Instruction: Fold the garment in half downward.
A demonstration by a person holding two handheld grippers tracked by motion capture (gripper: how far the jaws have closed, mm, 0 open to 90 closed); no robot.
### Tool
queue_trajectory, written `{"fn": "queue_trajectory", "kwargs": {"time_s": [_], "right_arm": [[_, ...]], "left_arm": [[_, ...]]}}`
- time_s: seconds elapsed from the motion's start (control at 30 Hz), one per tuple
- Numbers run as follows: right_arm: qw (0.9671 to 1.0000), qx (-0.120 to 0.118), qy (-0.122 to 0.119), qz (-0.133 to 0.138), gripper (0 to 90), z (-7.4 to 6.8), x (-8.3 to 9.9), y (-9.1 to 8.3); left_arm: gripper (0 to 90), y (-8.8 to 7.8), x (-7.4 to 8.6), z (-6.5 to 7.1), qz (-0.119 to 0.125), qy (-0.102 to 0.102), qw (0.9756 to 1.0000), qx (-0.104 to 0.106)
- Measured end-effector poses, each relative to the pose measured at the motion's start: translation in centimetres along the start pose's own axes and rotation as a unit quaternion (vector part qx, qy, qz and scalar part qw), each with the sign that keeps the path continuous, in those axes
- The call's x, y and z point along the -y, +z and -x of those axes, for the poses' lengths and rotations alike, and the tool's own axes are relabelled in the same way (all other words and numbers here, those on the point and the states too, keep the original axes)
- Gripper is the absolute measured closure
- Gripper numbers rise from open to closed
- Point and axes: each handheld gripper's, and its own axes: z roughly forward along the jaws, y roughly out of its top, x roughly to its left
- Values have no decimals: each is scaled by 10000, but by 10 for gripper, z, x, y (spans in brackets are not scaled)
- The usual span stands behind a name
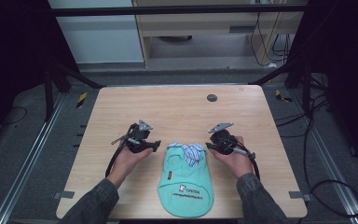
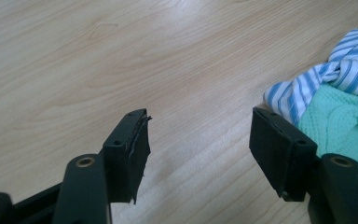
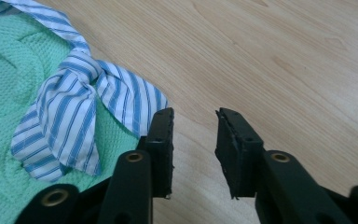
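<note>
A small mint-green knitted garment (image 1: pixel 186 186) with a blue-and-white striped collar tie (image 1: pixel 191 151) lies flat near the table's front edge, with printed lettering toward the front. My left gripper (image 1: pixel 157 145) is just left of the collar, apart from the cloth. Its jaws stand open over bare wood (image 2: pixel 199 116), with the striped cloth (image 2: pixel 335 70) and mint knit (image 2: pixel 340 126) beyond the right jaw. My right gripper (image 1: pixel 209 146) is just right of the collar, jaws open (image 3: pixel 194 114) with nothing between them. Its left jaw is beside the striped tie (image 3: pixel 74 107) and the mint knit (image 3: pixel 9 70).
The wooden table (image 1: pixel 177 107) has a small dark round cap (image 1: pixel 211 97) near its far edge. Black frame bars stand at both far corners. Cables lie on the floor at the right. Metal rails run along both sides.
</note>
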Motion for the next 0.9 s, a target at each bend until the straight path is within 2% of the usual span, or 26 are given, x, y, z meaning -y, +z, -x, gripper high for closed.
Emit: {"fn": "queue_trajectory", "kwargs": {"time_s": [0.03,0.07,0.1,0.17,0.23,0.33,0.4,0.53,0.63,0.7,0.77,0.9], "right_arm": [[10000,0,0,0,685,0,0,0],[10000,4,-33,-24,700,0,-2,0],[10000,-67,-3,26,741,0,-8,1],[10000,-59,-1,76,750,-1,-11,3],[9999,-120,-39,41,765,-2,-13,7],[9998,-165,100,-40,792,1,-17,11],[9988,-324,378,39,819,7,-23,14],[9981,-413,456,35,822,7,-27,21],[9981,-433,433,-13,821,5,-28,25],[9982,-464,382,-74,809,2,-27,30],[9980,-493,384,-95,797,0,-28,30],[9977,-535,385,-145,766,-3,-25,31]], "left_arm": [[381,0,0,0,0,0,10000,0],[381,-1,-9,-3,8,-15,10000,78],[428,-1,-16,-5,2,-5,10000,95],[437,0,-23,-5,-20,-10,10000,54],[437,3,-28,-3,-38,-55,9999,110],[459,5,-33,-1,-23,-60,9998,182],[512,9,-39,0,-12,-83,9995,292],[547,20,-45,1,-77,-93,9991,418],[534,26,-45,3,-160,-105,9985,517],[521,30,-43,10,-285,-8,9975,640],[498,31,-42,13,-271,-15,9971,713],[431,35,-39,17,-295,-49,9971,699]]}}
